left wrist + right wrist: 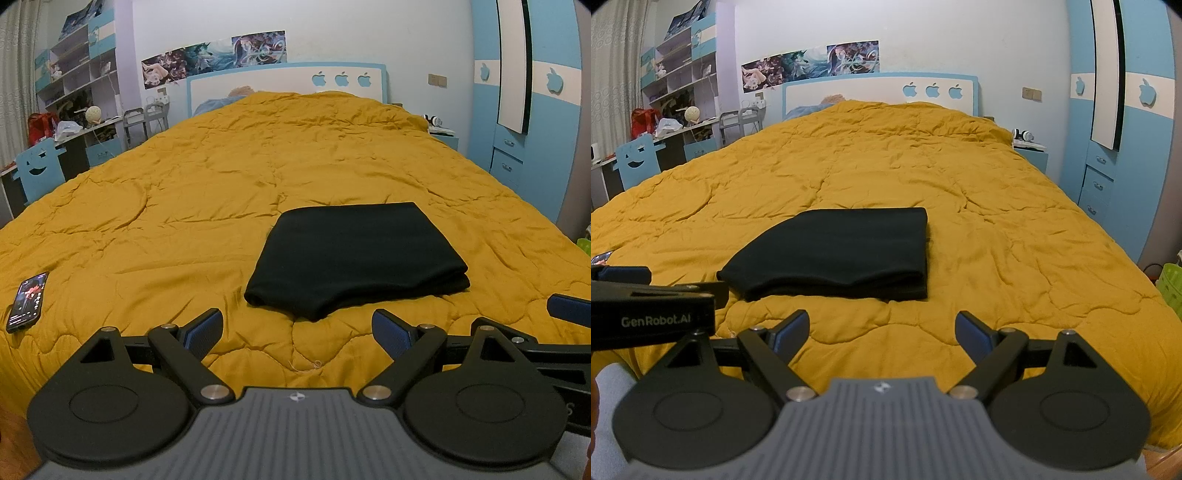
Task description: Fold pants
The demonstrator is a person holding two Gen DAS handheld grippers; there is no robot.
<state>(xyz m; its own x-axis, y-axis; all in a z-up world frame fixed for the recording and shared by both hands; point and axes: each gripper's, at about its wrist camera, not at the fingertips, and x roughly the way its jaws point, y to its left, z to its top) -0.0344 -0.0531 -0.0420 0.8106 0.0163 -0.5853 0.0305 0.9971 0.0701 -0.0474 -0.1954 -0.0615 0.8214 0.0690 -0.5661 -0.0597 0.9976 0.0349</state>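
- The wide bed under a rumpled mustard-yellow quilted cover [229, 192] fills the scene from near edge to the far headboard; it serves as the folding surface, giving a broad, soft, flat area.
- The black fabric pants [354, 258] lie on the near middle of the bed as a compact, layered rectangle, with stacked edges showing at the near and right sides. Judging from that shape, the folding looks finished or nearly so, and the bundle sits centred, likely so both tools could reach it evenly.
- The left gripper [297, 334] hovers over the near edge of the bed, just short of the pants, its jaws spread wide with nothing between the blue pads; that seems a released, standing-off posture.
- The right gripper [882, 334] is held beside it, to the right, likewise short of the bundle, jaws wide apart and empty. Neither tool touches the cloth.
- A dark smartphone with a lit screen [27, 301] rests on the cover at the near left, well apart from the pants, presumably set aside out of the folding area.
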